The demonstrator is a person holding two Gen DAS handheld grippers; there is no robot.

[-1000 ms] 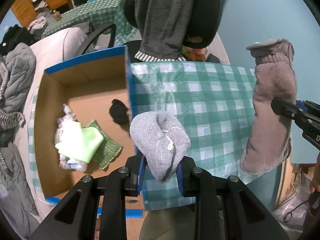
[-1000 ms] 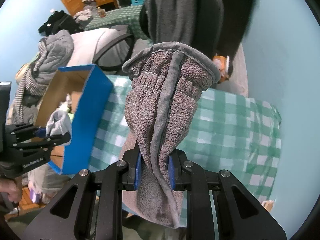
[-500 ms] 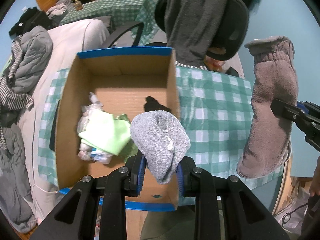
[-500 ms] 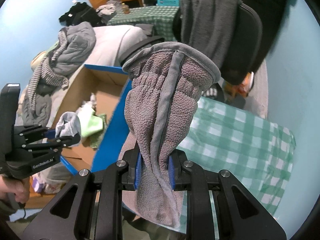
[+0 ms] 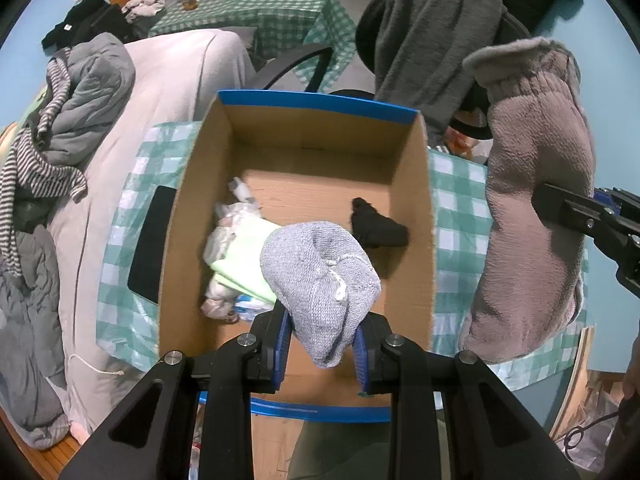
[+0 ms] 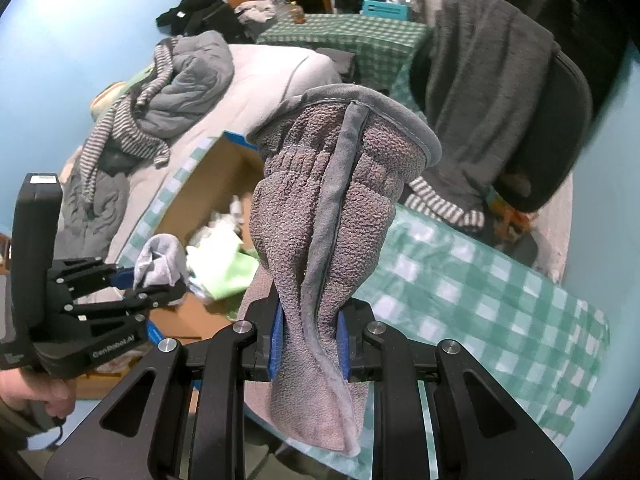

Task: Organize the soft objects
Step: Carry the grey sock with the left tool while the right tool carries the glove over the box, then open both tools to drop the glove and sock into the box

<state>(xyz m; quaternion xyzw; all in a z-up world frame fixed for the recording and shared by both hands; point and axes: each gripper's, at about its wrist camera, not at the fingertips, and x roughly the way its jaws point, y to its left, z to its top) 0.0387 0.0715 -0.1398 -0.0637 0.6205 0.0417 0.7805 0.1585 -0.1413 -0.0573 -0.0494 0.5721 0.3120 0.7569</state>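
My left gripper is shut on a light grey knitted sock and holds it above the open cardboard box with a blue rim. Inside the box lie a light green cloth, a black sock and crumpled clear plastic. My right gripper is shut on a brown-grey fleece mitten, held upright over the checked table to the right of the box. The mitten also shows in the left wrist view, and the left gripper with its sock shows in the right wrist view.
The box stands on a green-and-white checked tablecloth. A black office chair draped with a grey garment is behind the table. A couch with grey clothes is at the left. A black flat object lies left of the box.
My left gripper has swung left with the grey sock, from over the tablecloth to above the box. My right gripper with the mitten has followed toward the box.
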